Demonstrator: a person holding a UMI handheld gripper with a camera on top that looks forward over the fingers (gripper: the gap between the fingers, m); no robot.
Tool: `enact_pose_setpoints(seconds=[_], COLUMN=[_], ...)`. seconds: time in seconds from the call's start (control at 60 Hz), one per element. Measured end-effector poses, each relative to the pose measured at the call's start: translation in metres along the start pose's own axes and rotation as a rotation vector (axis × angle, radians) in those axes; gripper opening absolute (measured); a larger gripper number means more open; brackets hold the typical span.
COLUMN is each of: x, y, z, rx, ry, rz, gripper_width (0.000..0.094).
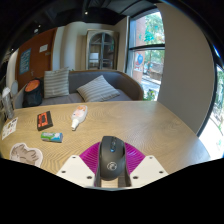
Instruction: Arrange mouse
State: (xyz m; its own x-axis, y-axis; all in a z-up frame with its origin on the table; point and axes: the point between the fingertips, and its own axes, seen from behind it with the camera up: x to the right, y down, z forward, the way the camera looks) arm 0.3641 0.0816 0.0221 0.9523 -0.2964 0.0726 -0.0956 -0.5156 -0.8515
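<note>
A dark grey computer mouse (110, 158) with a small blue light near its wheel sits between my gripper's two fingers, held above a round wooden table (130, 122). My gripper (110, 166) is shut on the mouse, its magenta pads (91, 156) pressing on both sides. The rear of the mouse is hidden between the white fingers.
On the table's left part lie a black-and-red box (44, 121), a small plastic bottle (78, 119), a wrapped packet (50, 138), a crumpled cloth (27, 153) and a card (9, 128). A grey sofa (75, 88) with cushions stands beyond. Windows (148, 52) are at the right.
</note>
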Motion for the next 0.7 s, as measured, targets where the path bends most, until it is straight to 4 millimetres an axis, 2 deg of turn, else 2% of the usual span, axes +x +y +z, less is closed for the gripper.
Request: enact_pose_setpoints(seconds=[0.033,0.083,0.183,0.25,0.317,0.4,0.483,0.583,0.65,0.7], x=[-0.01,-0.038,-0.107,-0.157,-0.209,-0.265,-0.298,-0.305,-0.302,-0.304], y=[-0.011,-0.027,-0.052,-0.052,-0.031,0.0,0.037,0.058,0.08,0.075], z=[-0.015,-0.042,-0.101,-0.134,-0.154,-0.154,-0.147,-0.134,-0.128,-0.125], rx=[0.028,0.062,0.117,0.133,0.12,0.059,0.003,-0.036,-0.089,-0.059], ry=[-0.008,-0.038,-0.115,-0.147,-0.182,-0.226,-0.244,-0.207,-0.183,-0.184], rz=[-0.006,-0.008,-0.053,-0.1,-0.156,-0.179,-0.179,-0.204,-0.231,-0.248], gripper_width=[0.0348,0.0348,0.0347,0.0347,0.0345,0.0346,0.0347,0.0349,0.0406,0.0441])
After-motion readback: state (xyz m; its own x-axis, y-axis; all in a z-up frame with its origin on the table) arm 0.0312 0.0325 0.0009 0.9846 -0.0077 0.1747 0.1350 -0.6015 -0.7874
